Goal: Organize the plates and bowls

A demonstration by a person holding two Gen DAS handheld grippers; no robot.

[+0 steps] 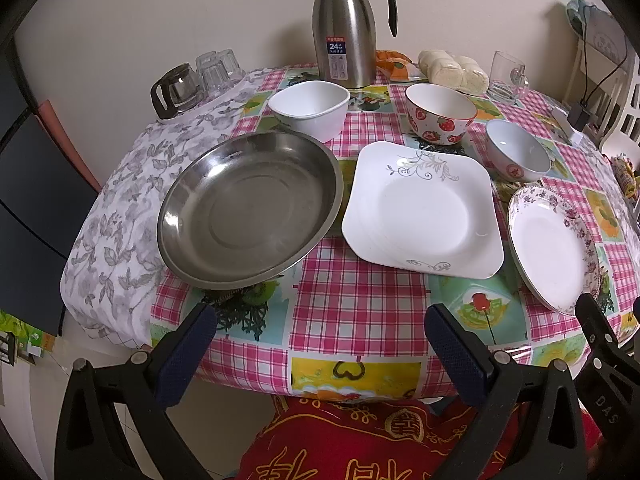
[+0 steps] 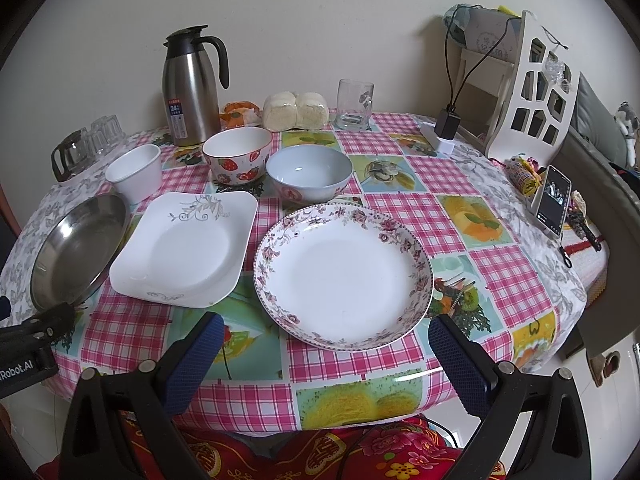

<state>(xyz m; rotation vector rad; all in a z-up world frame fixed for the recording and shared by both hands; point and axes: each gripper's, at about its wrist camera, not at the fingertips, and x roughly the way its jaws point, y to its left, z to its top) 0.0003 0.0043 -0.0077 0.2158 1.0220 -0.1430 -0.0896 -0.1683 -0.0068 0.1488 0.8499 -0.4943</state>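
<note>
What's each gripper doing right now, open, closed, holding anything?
Left gripper: open, holding nothing, short of the steel pan.
Right gripper: open, holding nothing, at the near rim of the floral plate.

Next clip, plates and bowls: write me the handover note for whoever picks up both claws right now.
Left claw: open, empty, short of the table edge.
Right claw: open, empty, just before the floral plate.
Front row, left to right: steel dish, square plate, floral plate.
Back row: white bowl, strawberry bowl, pale blue bowl.
Done: nothing stacked.
Left: all the plates and bowls.
</note>
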